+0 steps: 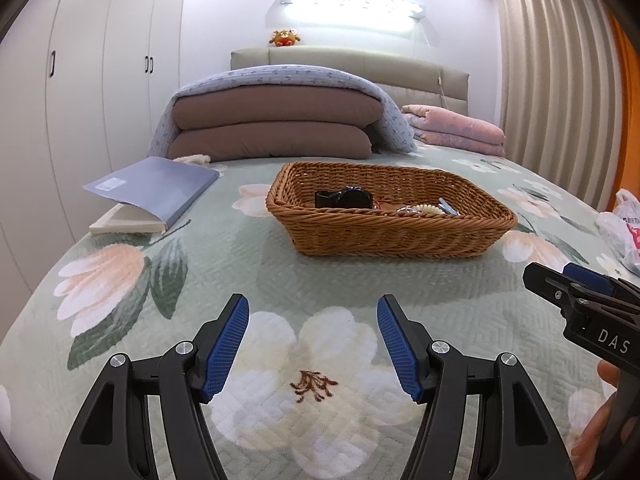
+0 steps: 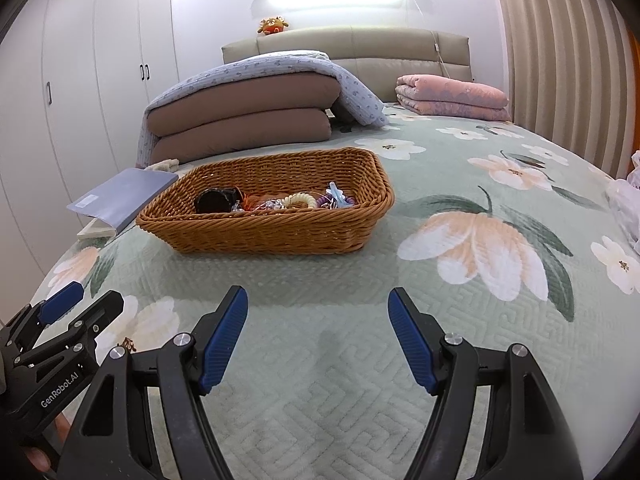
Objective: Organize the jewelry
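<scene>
A brown wicker basket point(image 1: 400, 236) point(image 2: 260, 236) sits on the flowered bedspread, ahead of both grippers. Inside lie a black watch point(image 1: 346, 198) point(image 2: 214, 201), a cream spiral bracelet point(image 1: 424, 209) point(image 2: 302, 199), and several small colourful pieces point(image 2: 336, 198). My left gripper point(image 1: 313, 314) is open and empty, low over the bed in front of the basket. My right gripper point(image 2: 318, 306) is open and empty, to the right of the left one. The right gripper also shows at the right edge of the left wrist view point(image 1: 556, 280); the left gripper shows at the lower left of the right wrist view point(image 2: 80, 300).
A grey-blue book point(image 1: 156, 188) point(image 2: 120, 196) lies left of the basket. Stacked brown pillows under a blue quilt point(image 1: 272, 128) and a pink folded blanket point(image 1: 456, 130) lie behind. A plastic bag point(image 1: 622, 224) sits at the right bed edge. Wardrobes stand left, curtains right.
</scene>
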A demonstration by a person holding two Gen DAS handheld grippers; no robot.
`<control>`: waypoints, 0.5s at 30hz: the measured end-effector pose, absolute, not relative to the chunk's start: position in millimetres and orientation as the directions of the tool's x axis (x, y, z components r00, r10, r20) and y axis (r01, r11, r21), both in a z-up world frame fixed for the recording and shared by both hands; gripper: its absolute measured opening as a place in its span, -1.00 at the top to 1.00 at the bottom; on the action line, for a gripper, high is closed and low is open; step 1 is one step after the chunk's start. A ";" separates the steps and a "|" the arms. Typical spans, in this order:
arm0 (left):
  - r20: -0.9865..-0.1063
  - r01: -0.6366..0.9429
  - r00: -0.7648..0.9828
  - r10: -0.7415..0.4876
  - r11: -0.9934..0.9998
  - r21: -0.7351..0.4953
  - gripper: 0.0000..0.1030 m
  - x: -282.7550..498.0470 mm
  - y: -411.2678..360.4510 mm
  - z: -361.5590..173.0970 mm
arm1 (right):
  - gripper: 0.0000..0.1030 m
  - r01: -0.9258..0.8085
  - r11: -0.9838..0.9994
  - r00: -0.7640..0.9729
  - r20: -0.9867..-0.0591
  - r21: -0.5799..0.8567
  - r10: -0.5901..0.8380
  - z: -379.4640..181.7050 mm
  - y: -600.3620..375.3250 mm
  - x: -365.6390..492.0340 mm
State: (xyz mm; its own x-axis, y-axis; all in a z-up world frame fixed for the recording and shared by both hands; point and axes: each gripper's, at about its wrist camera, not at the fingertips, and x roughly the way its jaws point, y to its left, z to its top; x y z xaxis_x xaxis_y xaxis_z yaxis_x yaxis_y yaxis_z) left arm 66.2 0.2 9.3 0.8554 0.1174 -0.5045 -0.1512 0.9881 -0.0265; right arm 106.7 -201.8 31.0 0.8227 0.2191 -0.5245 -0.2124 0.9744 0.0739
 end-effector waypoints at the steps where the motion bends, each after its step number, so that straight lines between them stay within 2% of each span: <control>1: -0.504 -0.151 0.855 0.117 0.988 -0.027 -0.33 66.3 0.0 9.3 | -0.46 -0.212 0.974 0.822 -0.525 0.074 0.219 30.9 -201.8 106.7; 15: -0.510 -0.148 0.852 0.117 0.989 -0.021 -0.33 66.4 -2.8 8.2 | -0.46 -0.217 0.974 0.820 -0.529 0.066 0.218 29.2 -200.9 107.5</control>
